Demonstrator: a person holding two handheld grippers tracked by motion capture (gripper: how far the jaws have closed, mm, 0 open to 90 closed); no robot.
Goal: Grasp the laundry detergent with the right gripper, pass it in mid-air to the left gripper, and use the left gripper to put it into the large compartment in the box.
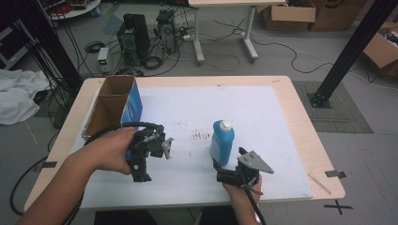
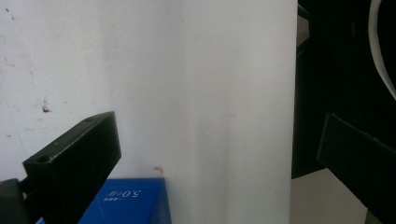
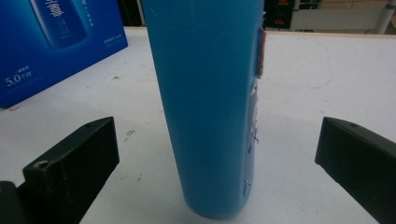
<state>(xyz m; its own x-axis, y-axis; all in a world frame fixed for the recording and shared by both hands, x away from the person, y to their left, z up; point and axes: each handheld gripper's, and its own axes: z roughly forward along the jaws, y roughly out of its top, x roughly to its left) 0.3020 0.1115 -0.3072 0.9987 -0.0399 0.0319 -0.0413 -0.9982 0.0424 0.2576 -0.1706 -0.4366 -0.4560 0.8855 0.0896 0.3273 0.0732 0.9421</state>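
The right tool (image 1: 230, 166) sits low and a little right of centre in the high view, held in a hand that comes up from the bottom edge. Its jaws stand wide apart and hold nothing. In the right gripper view the two black jaws rise from the lower left and lower right corners with the blue bottle (image 3: 210, 107) upright between them, touching neither. In the high view the blue bottle (image 1: 222, 141) stands near the centre of the frame, just above that tool, its white cap (image 1: 226, 125) at the top.

The left tool (image 1: 149, 149) lies left of centre in the high view, gripped by the person's left hand (image 1: 109, 151), with a black cable looping up over it. In the left gripper view its jaws are spread wide and empty, looking down on the white mat (image 2: 205, 93), with a corner of the blue carton (image 2: 130, 203) at the lower left of that frame.

The open blue carton (image 1: 133, 105) stands in the upper left part of the mat in the high view, just above the left tool and well apart from the bottle. The white mat (image 1: 281, 140) covers most of the wooden worktop (image 1: 309, 136)
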